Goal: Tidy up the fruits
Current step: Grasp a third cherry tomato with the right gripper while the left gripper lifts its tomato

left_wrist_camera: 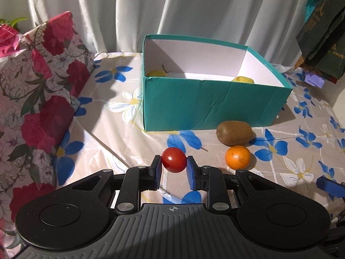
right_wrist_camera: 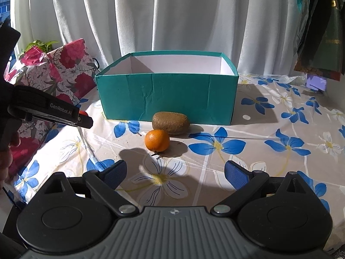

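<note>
Left gripper clamped on red tomato, six o'clock of teal box; orange at tomato's three o'clock. Right gripper spread apart, empty; orange at twelve, touching kiwi.

Home setting: white curtains at 12 o'clock, flowered plastic tablecloth, floral gift bag at 9 o'clock.

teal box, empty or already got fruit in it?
Not empty. The left wrist view shows two yellow fruits inside the open teal box, one at each end; the box's front wall hides most of both.
</note>
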Motion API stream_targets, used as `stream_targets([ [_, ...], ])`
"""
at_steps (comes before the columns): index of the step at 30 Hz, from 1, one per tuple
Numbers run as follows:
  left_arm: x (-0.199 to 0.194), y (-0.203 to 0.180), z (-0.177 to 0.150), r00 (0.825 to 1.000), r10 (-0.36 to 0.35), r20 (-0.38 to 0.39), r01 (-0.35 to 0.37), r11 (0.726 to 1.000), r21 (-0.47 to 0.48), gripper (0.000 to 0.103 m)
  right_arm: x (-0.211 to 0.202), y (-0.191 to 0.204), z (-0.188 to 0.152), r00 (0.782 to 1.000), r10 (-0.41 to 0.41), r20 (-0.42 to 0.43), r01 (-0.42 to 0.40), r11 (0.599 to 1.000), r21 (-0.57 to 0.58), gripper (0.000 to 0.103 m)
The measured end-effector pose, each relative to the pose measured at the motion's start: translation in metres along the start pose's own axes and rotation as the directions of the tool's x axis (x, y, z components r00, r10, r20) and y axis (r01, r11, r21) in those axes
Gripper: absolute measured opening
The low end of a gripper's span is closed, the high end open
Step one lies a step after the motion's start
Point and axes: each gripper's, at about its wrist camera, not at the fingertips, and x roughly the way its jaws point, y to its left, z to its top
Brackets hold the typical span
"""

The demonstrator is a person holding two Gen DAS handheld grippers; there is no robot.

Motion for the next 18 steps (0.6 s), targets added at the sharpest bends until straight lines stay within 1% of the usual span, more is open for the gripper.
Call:
stream_targets([
  [3,-0.006,-0.001,0.000,1.000,-0.007,0.011,0.007,1.000,0.016,0.028,0.002,0.008,-0.005,0.999,0.027,-0.028,-0.027,1.000,-0.011,0.087],
  [5,-0.009,-0.001,0.000,1.000,-0.019,0.009,0.019,1.000,0.021,0.028,0.002,0.013,-0.009,0.998,0.050,-0.048,-0.051,0.999,-0.020,0.077],
  [7,-0.010,-0.002,-0.001,1.000,-0.024,0.007,0.024,0.999,0.032,0.028,0.004,0.018,-0.012,0.994,0.077,-0.075,-0.080,0.996,-0.026,0.072],
  [8,-0.011,-0.001,-0.001,1.000,-0.024,0.007,0.024,0.999,0.035,0.028,0.005,0.020,-0.013,0.993,0.087,-0.085,-0.089,0.996,-0.028,0.066],
  [13,-0.012,0.000,-0.002,0.999,-0.040,0.001,0.040,0.998,0.043,0.028,0.009,0.027,-0.018,0.985,0.113,-0.130,-0.117,0.993,-0.028,0.048],
  [15,-0.011,0.000,-0.002,0.999,-0.042,-0.002,0.042,0.998,0.045,0.028,0.010,0.028,-0.021,0.982,0.121,-0.145,-0.127,0.991,-0.033,0.043],
  [16,-0.011,-0.001,-0.002,0.999,-0.044,-0.004,0.044,0.998,0.047,0.028,0.012,0.029,-0.022,0.980,0.126,-0.155,-0.132,0.991,-0.034,0.036],
  [17,-0.011,-0.001,-0.002,0.999,-0.045,-0.005,0.046,0.998,0.048,0.028,0.013,0.029,-0.023,0.977,0.131,-0.167,-0.138,0.990,-0.031,0.032],
  [18,-0.010,-0.001,-0.002,0.999,-0.047,-0.007,0.047,0.998,0.049,0.028,0.015,0.030,-0.024,0.974,0.139,-0.179,-0.146,0.989,-0.028,0.031],
])
